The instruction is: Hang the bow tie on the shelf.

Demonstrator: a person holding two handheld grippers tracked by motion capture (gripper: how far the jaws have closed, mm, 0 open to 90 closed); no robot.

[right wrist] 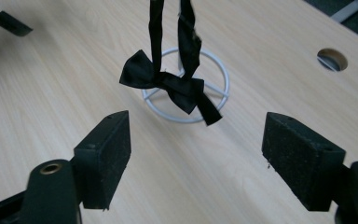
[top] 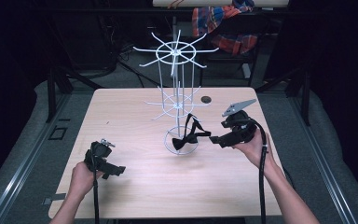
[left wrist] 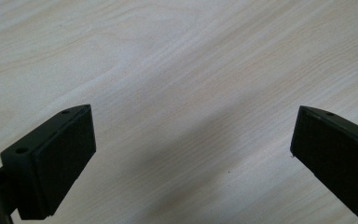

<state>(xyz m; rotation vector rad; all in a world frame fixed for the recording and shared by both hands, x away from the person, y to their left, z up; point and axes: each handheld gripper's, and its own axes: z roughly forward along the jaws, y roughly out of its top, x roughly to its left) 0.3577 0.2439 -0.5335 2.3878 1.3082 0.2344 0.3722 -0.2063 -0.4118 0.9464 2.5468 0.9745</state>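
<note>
One small black fabric bow tie [right wrist: 168,84] hangs by its thin strap from the white wire display rack [top: 177,79], at centre of the high view, dangling just above the rack's ring base [right wrist: 219,77]. It looks very light, soft and floppy, likely to swing and slip; the knotted middle seems the firmest place to pinch. The right gripper [right wrist: 196,158] stands wide apart, empty, just short of the tie. The left gripper [left wrist: 191,154], lower left, gapes empty over the pale wooden table [top: 130,186].
</note>
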